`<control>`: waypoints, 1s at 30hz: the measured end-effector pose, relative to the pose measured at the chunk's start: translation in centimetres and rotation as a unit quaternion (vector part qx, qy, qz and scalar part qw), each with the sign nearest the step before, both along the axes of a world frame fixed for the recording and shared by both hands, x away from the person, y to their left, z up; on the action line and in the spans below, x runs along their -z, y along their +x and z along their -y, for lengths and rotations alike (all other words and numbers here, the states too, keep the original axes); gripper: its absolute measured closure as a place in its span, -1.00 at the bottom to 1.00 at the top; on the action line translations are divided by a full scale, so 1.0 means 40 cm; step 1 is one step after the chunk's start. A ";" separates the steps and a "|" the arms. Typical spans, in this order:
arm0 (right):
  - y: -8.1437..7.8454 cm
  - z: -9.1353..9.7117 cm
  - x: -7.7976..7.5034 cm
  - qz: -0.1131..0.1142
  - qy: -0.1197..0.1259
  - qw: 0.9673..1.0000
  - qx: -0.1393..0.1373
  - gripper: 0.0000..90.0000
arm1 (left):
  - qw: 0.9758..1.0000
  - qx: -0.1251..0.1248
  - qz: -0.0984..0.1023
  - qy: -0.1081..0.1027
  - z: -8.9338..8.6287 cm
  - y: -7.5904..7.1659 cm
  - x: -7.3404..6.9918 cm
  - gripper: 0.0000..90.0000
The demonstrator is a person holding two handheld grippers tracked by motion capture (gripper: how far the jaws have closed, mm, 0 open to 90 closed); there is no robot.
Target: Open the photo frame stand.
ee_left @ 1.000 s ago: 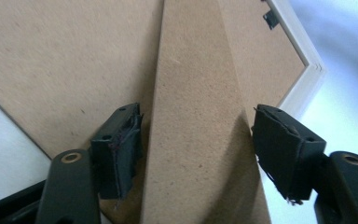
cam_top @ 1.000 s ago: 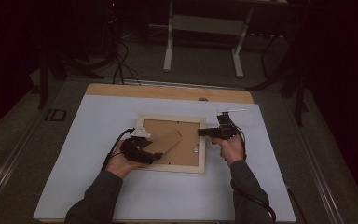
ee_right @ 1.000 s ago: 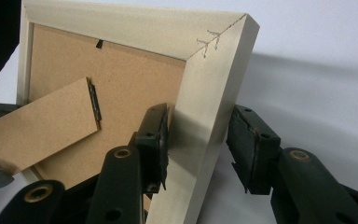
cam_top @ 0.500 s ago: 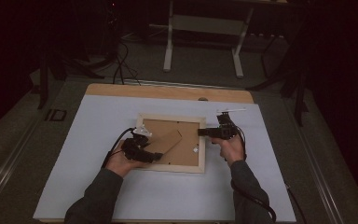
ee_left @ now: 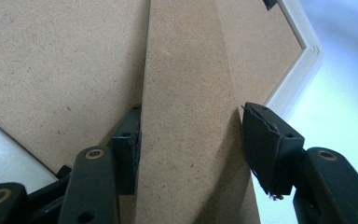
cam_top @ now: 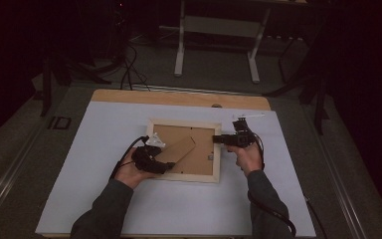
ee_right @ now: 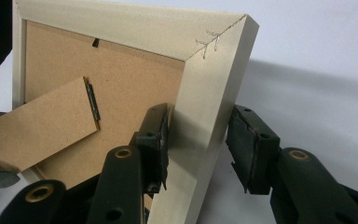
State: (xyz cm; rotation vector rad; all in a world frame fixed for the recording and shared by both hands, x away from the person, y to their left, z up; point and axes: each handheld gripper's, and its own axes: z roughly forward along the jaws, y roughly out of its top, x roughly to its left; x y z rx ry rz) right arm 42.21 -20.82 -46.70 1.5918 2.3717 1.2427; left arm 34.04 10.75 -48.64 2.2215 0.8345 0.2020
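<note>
the tabletop (cam_top: 104, 199) carries a wooden picture frame (cam_top: 184, 175) lying face down at its centre, brown backing board (cam_top: 199, 154) up. i have my right tongs (cam_top: 222, 139) at the frame's 3 o'clock rail, 1 jaw on each side of it and seemingly pinching it, i judge to keep the frame from sliding. my left tongs (cam_top: 165, 168), coming in from 8 o'clock, pinch the easel stand (cam_top: 179, 149) by its 2 long edges, likely to swing it on its hinge (ee_right: 92, 103).
</note>
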 end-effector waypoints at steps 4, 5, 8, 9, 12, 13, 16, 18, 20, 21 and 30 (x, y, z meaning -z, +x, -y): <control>-0.002 0.001 -0.005 0.006 -0.002 1.000 0.001 0.31 | 1.000 -0.002 0.003 0.002 0.004 0.000 -0.002 0.01; -0.002 0.001 -0.006 0.009 -0.002 1.000 0.001 0.31 | 1.000 -0.002 0.004 0.002 0.004 0.000 -0.002 0.01; -0.004 0.001 -0.010 0.015 -0.003 1.000 0.002 0.31 | 1.000 -0.001 0.007 0.006 0.005 0.002 -0.003 0.01; -0.004 0.001 -0.011 0.018 -0.004 1.000 0.001 0.31 | 1.000 -0.002 0.008 0.006 0.006 0.002 -0.003 0.02; -0.006 0.000 -0.016 0.026 -0.005 1.000 0.002 0.31 | 1.000 -0.003 0.012 0.011 0.008 0.002 -0.005 0.02; -0.007 0.000 -0.017 0.029 -0.005 1.000 0.002 0.31 | 1.000 -0.004 0.013 0.012 0.009 0.002 -0.006 0.02; -0.008 -0.001 -0.022 0.034 -0.007 0.999 0.004 0.31 | 1.000 -0.005 0.015 0.016 0.011 0.004 -0.008 0.02; -0.008 -0.001 -0.025 0.037 -0.010 0.999 0.004 0.32 | 1.000 -0.007 0.016 0.015 0.012 0.004 -0.008 0.02; -0.008 -0.001 -0.027 0.041 -0.010 0.999 0.004 0.32 | 1.000 -0.008 0.018 0.016 0.013 0.005 -0.009 0.03; -0.009 -0.001 -0.029 0.042 -0.012 0.999 0.004 0.32 | 1.000 -0.009 0.019 0.017 0.013 0.006 -0.009 0.03; -0.009 -0.002 -0.048 0.067 -0.024 0.997 0.009 0.33 | 0.999 -0.015 0.032 0.033 0.029 0.013 -0.023 0.04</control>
